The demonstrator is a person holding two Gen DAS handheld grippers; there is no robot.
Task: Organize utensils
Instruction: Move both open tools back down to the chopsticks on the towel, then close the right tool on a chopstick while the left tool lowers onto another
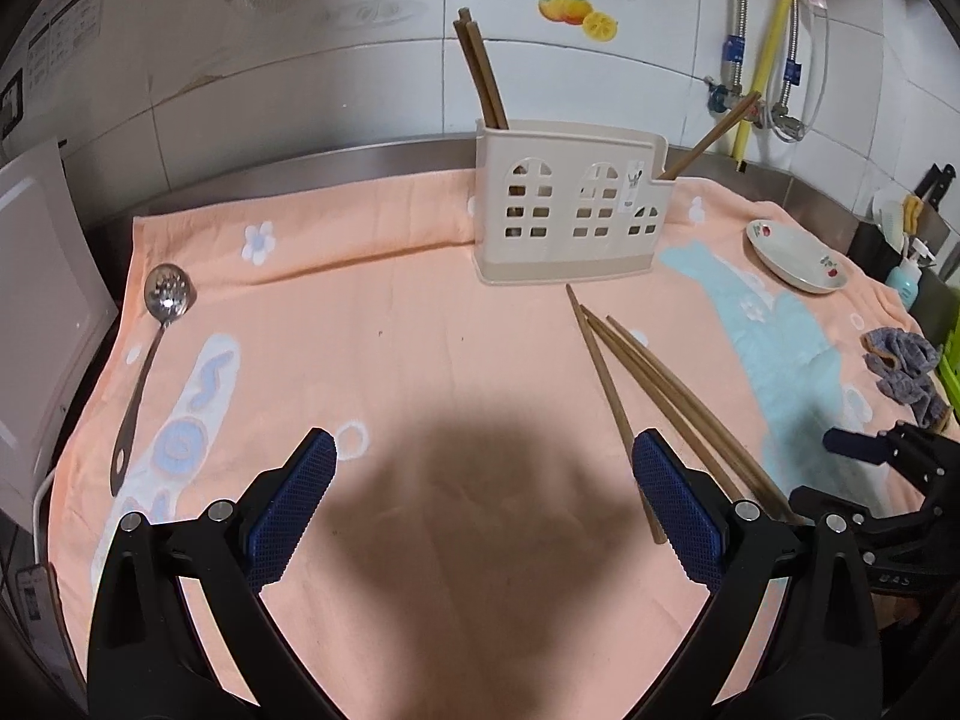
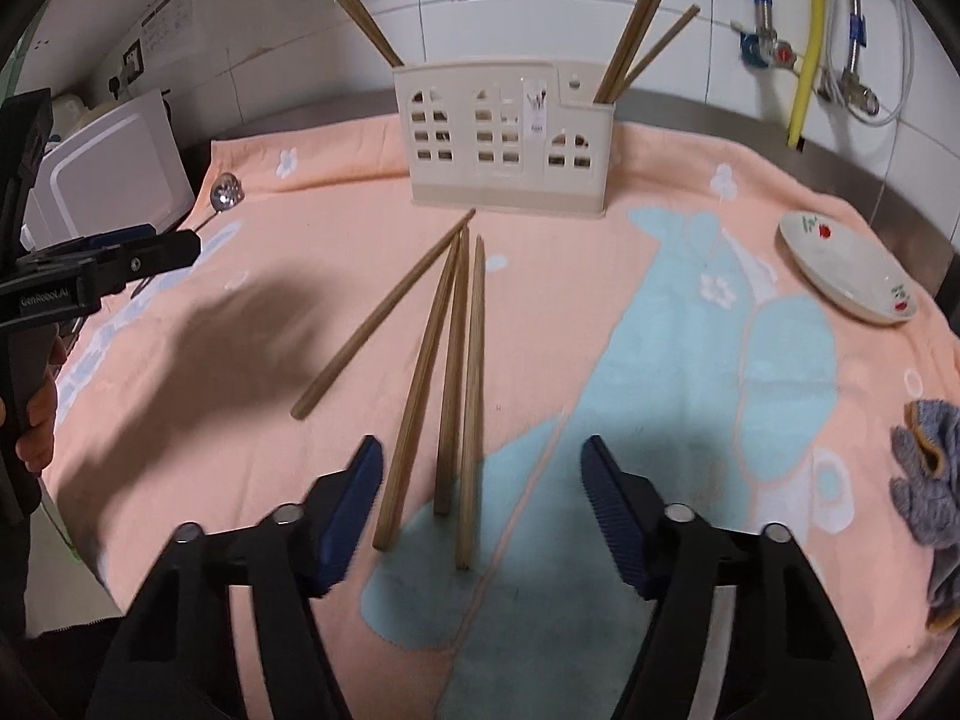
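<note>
A beige utensil holder [image 1: 570, 210] [image 2: 510, 144] stands at the back of the peach towel [image 1: 420, 312] [image 2: 600, 222], with chopsticks upright in its left and right compartments. Several loose wooden chopsticks [image 2: 444, 372] [image 1: 654, 396] lie on the towel in front of it. A slotted metal spoon [image 1: 153, 354] [image 2: 225, 192] lies at the towel's left edge. My left gripper [image 1: 483, 516] is open and empty over bare towel, left of the chopsticks. My right gripper [image 2: 480, 510] is open, its fingers either side of the near ends of the chopsticks.
A white dish [image 1: 798, 255] [image 2: 846, 267] sits at the right of the towel. A grey cloth [image 1: 906, 372] [image 2: 927, 480] lies at the right edge. A white appliance [image 1: 36, 324] stands on the left. Pipes and taps run down the tiled wall [image 1: 762, 60].
</note>
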